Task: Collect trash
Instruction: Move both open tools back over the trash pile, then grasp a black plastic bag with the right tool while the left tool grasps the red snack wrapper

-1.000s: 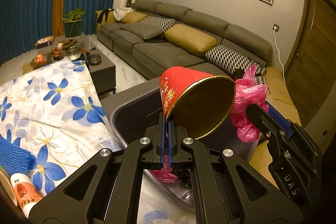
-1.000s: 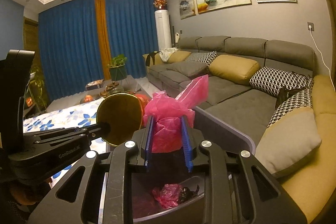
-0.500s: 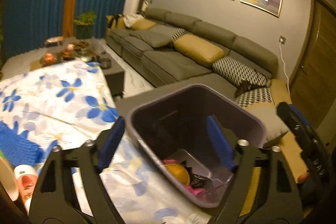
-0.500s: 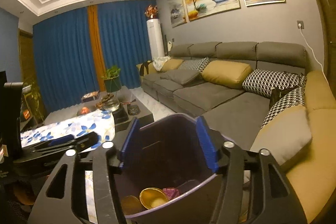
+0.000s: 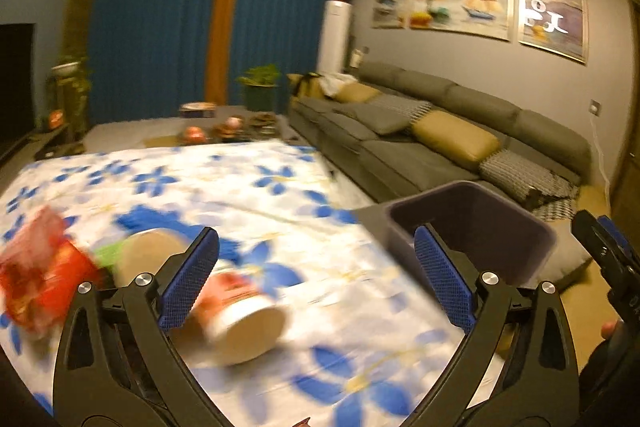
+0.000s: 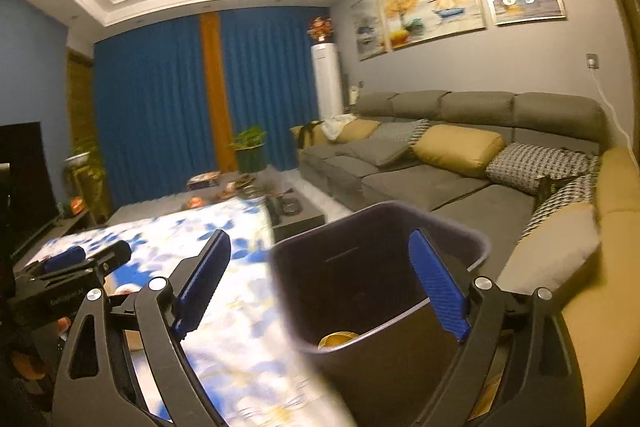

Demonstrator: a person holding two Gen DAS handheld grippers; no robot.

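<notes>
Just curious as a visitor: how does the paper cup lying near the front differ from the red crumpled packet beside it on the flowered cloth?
The paper cup is a firm round shape lying on its side, open mouth toward the camera; the red packet looks crumpled and shapeless. The cup is red and white with a tan inside; the packet is mostly red. Both are blurred and lie on the flowered cloth, outside the trash bin.

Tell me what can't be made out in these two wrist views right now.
- Trash on the flowered cloth, left wrist view: the paper cup and red wrapper are motion-blurred, so print is unreadable.
- Bin contents, right wrist view: its near wall hides all but a gold rim.
- Right gripper, left wrist view: cut off by the edge.
</notes>
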